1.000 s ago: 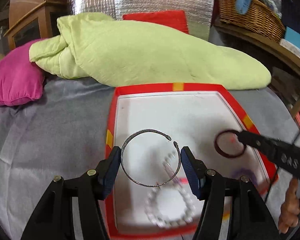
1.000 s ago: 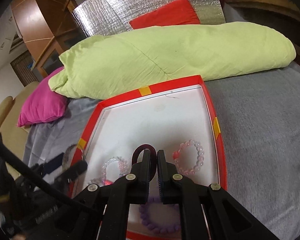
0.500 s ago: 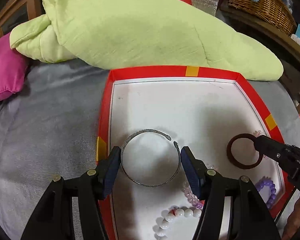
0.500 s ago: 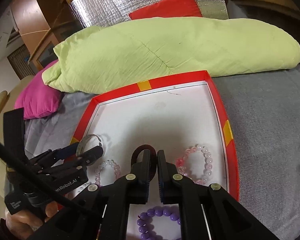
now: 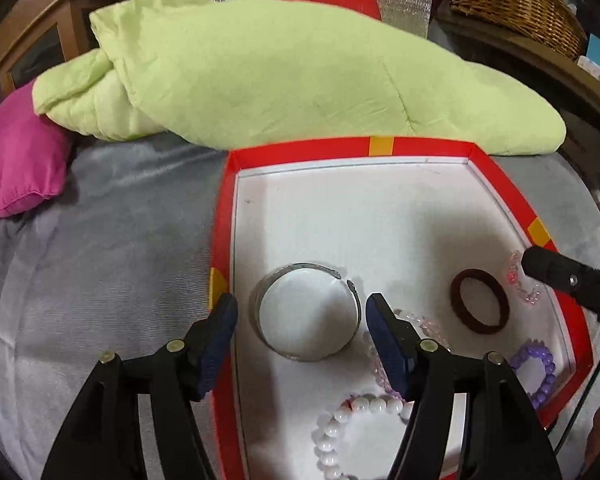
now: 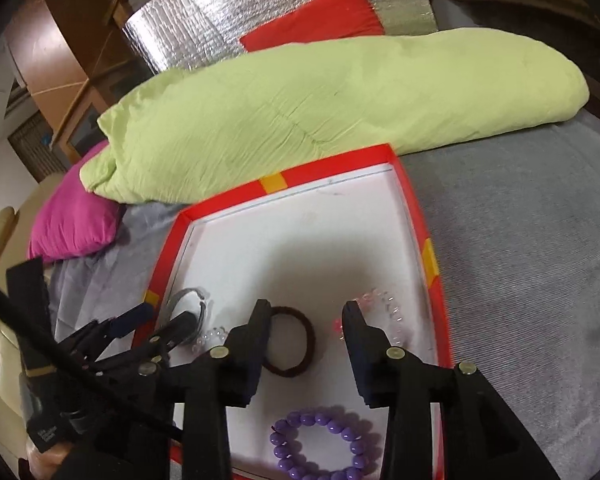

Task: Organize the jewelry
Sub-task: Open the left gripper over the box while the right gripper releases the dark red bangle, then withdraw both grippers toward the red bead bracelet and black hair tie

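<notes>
We are in a home, most likely a bedroom or a living room used for storage. We see a soft grey bedspread [image 5: 112,240] spread like a mattress cover, with a folded light-green quilt [image 5: 284,76] lying across it and a magenta pillow [image 5: 16,164] beside that. A red cushion [image 6: 320,16] leans against a silver insulating sheet [image 6: 260,4] at the back. Wooden furniture with glass panels [image 5: 40,48] stands at the left, and a wicker basket [image 5: 516,8] holding blue cloth sits on a wooden shelf at the right. A cream upholstered chair arm [image 6: 0,240] shows at the edge of the right wrist view.
</notes>
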`<move>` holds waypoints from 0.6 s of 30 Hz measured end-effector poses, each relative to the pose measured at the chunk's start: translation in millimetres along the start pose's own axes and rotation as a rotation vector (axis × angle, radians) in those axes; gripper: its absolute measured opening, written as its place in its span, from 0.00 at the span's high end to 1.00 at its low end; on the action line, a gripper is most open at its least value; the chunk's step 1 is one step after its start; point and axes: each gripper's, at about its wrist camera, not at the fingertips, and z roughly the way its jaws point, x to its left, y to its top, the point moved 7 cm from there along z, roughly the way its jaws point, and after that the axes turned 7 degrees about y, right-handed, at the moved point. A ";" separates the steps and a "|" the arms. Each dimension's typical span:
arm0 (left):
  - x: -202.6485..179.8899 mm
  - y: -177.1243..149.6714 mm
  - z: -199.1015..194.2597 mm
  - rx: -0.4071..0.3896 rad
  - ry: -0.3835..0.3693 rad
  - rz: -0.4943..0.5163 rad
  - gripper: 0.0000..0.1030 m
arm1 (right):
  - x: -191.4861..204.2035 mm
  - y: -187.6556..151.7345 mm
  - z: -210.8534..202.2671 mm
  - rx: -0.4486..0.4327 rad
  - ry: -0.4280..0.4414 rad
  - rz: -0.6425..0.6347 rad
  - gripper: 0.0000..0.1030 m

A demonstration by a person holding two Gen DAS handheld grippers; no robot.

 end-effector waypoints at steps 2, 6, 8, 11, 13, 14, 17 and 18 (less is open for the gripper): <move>3.3 -2.0 -8.4 -0.018 0.015 0.001 0.34 | -1.6 1.2 -6.1 -0.009 0.000 0.001 0.61; 13.9 -11.6 -25.8 -0.047 0.077 0.030 0.34 | -2.6 1.3 -17.8 -0.015 0.005 0.000 0.61; 24.4 -16.2 -36.2 -0.063 0.112 0.030 0.34 | -2.0 -0.1 -24.0 -0.015 0.007 -0.005 0.61; 43.9 -19.8 -44.2 -0.064 0.129 -0.025 0.34 | 0.7 -5.2 -35.1 -0.014 0.008 -0.030 0.61; 55.0 -24.9 -51.3 -0.059 0.129 -0.068 0.34 | 4.2 -9.0 -42.9 -0.017 0.012 -0.050 0.61; 60.3 -28.7 -54.5 -0.053 0.133 -0.089 0.34 | 5.8 -10.6 -46.6 -0.020 0.014 -0.059 0.61; 66.3 -39.7 -61.2 -0.042 0.146 -0.113 0.34 | 7.9 -14.0 -52.8 -0.027 0.019 -0.060 0.61; 65.4 -42.4 -62.0 -0.039 0.152 -0.109 0.34 | 8.0 -15.7 -54.1 -0.025 0.025 -0.053 0.61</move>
